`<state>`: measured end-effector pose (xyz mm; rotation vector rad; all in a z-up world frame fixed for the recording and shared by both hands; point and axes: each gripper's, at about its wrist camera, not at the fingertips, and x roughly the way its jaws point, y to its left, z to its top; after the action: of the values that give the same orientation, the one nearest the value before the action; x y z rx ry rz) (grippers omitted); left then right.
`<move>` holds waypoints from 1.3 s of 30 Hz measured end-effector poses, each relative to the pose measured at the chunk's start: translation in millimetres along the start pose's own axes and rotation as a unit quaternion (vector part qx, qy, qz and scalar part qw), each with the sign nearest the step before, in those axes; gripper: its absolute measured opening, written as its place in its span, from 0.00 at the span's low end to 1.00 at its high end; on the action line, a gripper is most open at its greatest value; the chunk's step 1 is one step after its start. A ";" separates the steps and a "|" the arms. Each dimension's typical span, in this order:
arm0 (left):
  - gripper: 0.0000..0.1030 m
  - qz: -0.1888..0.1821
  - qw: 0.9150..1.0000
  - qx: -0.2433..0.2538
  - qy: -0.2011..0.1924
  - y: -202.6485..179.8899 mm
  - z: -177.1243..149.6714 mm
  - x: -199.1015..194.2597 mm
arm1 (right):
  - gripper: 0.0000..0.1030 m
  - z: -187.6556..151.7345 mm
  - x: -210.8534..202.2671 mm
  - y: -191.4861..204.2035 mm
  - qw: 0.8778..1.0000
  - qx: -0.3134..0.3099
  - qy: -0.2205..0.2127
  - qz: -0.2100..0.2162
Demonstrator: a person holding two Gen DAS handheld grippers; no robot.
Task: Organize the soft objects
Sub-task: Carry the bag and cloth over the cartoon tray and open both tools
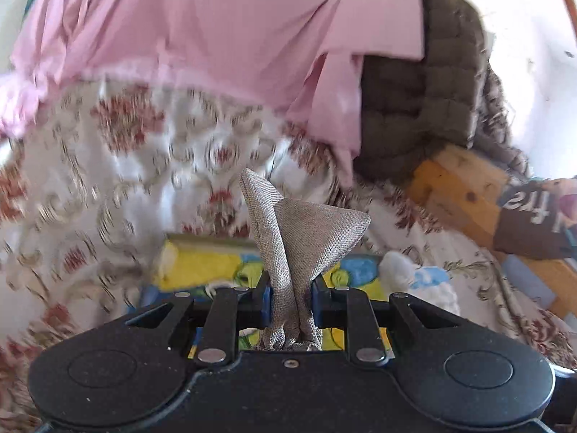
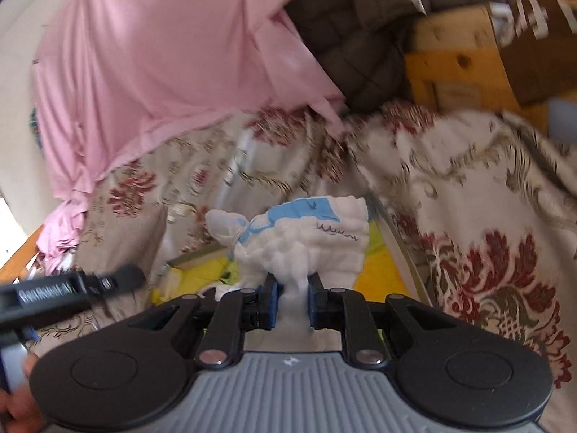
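Observation:
My left gripper is shut on a corner of grey woven cloth, which sticks up between the fingers. My right gripper is shut on a white crinkled cloth with a blue print; the same cloth shows at the right in the left wrist view. Both are held above a floral bedspread. A yellow and blue printed cloth lies just below both grippers and also shows in the right wrist view. The left gripper's side shows at the left of the right wrist view.
A pink sheet is draped at the back, beside a dark brown quilted blanket. A wooden bed frame and a brown cardboard box stand at the right. The floral bedspread fills the right wrist view.

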<state>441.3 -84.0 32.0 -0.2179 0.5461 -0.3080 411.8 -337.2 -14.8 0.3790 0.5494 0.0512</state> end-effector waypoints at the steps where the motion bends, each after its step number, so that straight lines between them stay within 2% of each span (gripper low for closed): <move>1: 0.22 0.002 1.000 -0.008 0.012 2.8 -3.5 11.4 | 0.18 -1.1 5.3 -1.7 1.000 -0.002 0.015 -0.007; 6: 0.22 0.012 0.997 -0.022 0.068 12.0 -23.5 42.8 | 0.21 -11.5 21.0 -6.8 0.998 -0.007 0.055 -0.020; 10: 0.23 0.030 0.992 -0.015 0.120 14.6 -37.1 55.2 | 0.33 -16.8 24.0 -5.7 0.998 -0.016 0.065 -0.021; 13: 0.27 0.042 0.990 0.002 0.132 11.8 -42.1 59.0 | 0.38 -17.1 21.6 -6.7 0.997 -0.012 0.069 -0.016; 16: 0.35 0.045 0.989 0.004 0.139 10.1 -42.7 59.8 | 0.42 -18.7 17.6 -8.0 0.997 -0.014 0.071 -0.022; 18: 0.37 0.054 0.988 0.004 0.141 10.0 -40.7 59.7 | 0.50 -17.5 10.4 -8.9 0.997 -0.011 0.066 -0.024; 20: 0.43 0.061 0.988 0.004 0.143 8.2 -37.5 56.8 | 0.61 -15.1 -2.2 -8.7 0.998 -0.009 0.055 -0.020; 22: 0.49 0.065 0.989 0.003 0.135 5.9 -34.9 44.5 | 0.68 -11.6 -18.5 -6.3 0.999 -0.013 0.039 -0.015; 23: 0.55 0.065 0.990 0.003 0.124 3.8 -33.0 35.5 | 0.72 -10.2 -30.1 -3.9 0.999 -0.019 0.027 -0.013; 26: 0.65 0.063 0.994 0.011 0.087 -5.3 -26.0 5.8 | 0.81 -6.1 -66.5 4.8 0.999 -0.034 -0.012 -0.005; 30: 0.73 0.050 0.998 0.017 0.034 -16.2 -18.1 -44.5 | 0.88 -2.0 -118.6 20.6 0.996 -0.059 -0.064 0.006; 34: 0.84 0.044 0.999 0.017 -0.020 -25.1 -18.3 -99.8 | 0.99 -8.8 -163.5 31.9 0.992 -0.071 -0.102 0.012; 39: 0.89 0.039 0.996 0.028 -0.075 -35.2 -30.8 -164.8 | 1.00 -36.1 -211.2 32.9 0.989 -0.085 -0.123 0.022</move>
<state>283.1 -64.0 94.5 -0.1635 0.3955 -0.2283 214.6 -325.6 74.4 0.2274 0.2898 0.0912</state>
